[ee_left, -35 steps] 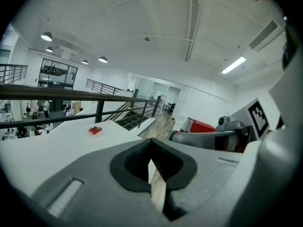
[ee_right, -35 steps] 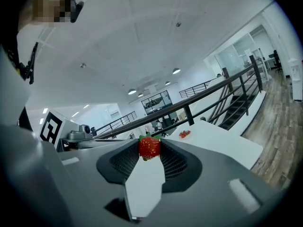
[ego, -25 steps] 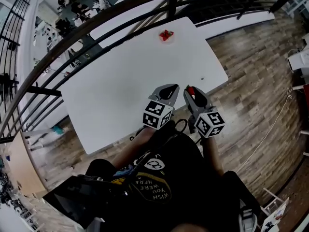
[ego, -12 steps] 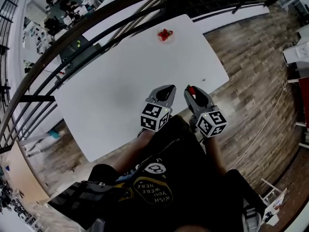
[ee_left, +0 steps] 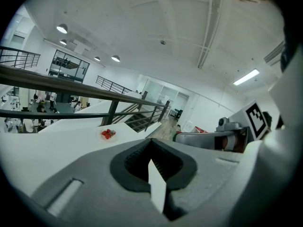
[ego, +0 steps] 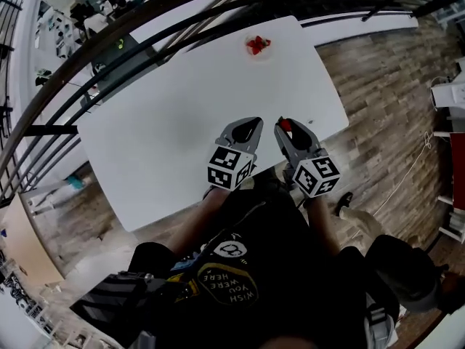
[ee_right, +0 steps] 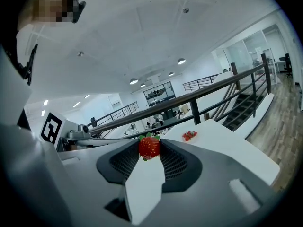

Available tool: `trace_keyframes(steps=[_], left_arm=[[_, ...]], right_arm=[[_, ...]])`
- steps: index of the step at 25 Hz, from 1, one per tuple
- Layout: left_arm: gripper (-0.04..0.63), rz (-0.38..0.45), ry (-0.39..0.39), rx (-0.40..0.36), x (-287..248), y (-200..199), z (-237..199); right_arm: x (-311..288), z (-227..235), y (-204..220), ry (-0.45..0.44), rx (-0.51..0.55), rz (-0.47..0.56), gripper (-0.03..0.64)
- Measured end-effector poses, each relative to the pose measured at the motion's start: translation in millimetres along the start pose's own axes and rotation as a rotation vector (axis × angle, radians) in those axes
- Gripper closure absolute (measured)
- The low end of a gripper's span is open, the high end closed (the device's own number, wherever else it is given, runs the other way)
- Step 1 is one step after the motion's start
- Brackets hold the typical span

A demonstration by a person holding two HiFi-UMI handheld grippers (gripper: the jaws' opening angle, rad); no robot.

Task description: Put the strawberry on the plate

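- Clearly the carry step is in hand: the right tongs (ego: 284, 125) are clamped on a strawberry (ee_right: 149, 147), pinched at their very tip, over the near edge of the white surface (ego: 167, 122).
- The left tongs (ee_left: 151, 141), just at 9 o'clock of the right pair, are closed together with nothing between them.
- The plate (ee_left: 99, 135) sits at the surface's far end, toward 12 o'clock from both tongs and well apart from them; red strawberries (ego: 256, 46) lie on it.
- Next, I judge, the right tongs need a long reach toward 12 o'clock, a lowering over the plate, then a gentle opening so the soft fruit is not bruised.
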State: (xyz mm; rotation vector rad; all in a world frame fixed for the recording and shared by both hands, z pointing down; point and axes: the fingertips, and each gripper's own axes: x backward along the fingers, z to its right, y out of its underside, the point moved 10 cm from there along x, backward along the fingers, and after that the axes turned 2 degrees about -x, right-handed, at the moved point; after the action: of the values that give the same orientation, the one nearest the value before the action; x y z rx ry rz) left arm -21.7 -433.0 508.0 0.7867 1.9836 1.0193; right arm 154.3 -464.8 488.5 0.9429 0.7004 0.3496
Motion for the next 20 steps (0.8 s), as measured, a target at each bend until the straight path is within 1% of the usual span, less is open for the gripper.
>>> trace_keyframes(steps=[6, 13, 20], left_arm=[[0.594, -0.02, -0.043, 0.02, -29, -5, -6], [0.594, -0.03, -0.105, 0.038, -77, -13, 4], [0.594, -0.043, -0.181, 0.056, -121, -17, 0]], right_arm=[[-20, 29, -11, -0.058, 0.01, -0.029, 0.476], [-33, 83, -26, -0.131, 0.011, -0.064, 0.476], [-59, 137, -38, -0.201, 0.033, -0.11, 0.476]])
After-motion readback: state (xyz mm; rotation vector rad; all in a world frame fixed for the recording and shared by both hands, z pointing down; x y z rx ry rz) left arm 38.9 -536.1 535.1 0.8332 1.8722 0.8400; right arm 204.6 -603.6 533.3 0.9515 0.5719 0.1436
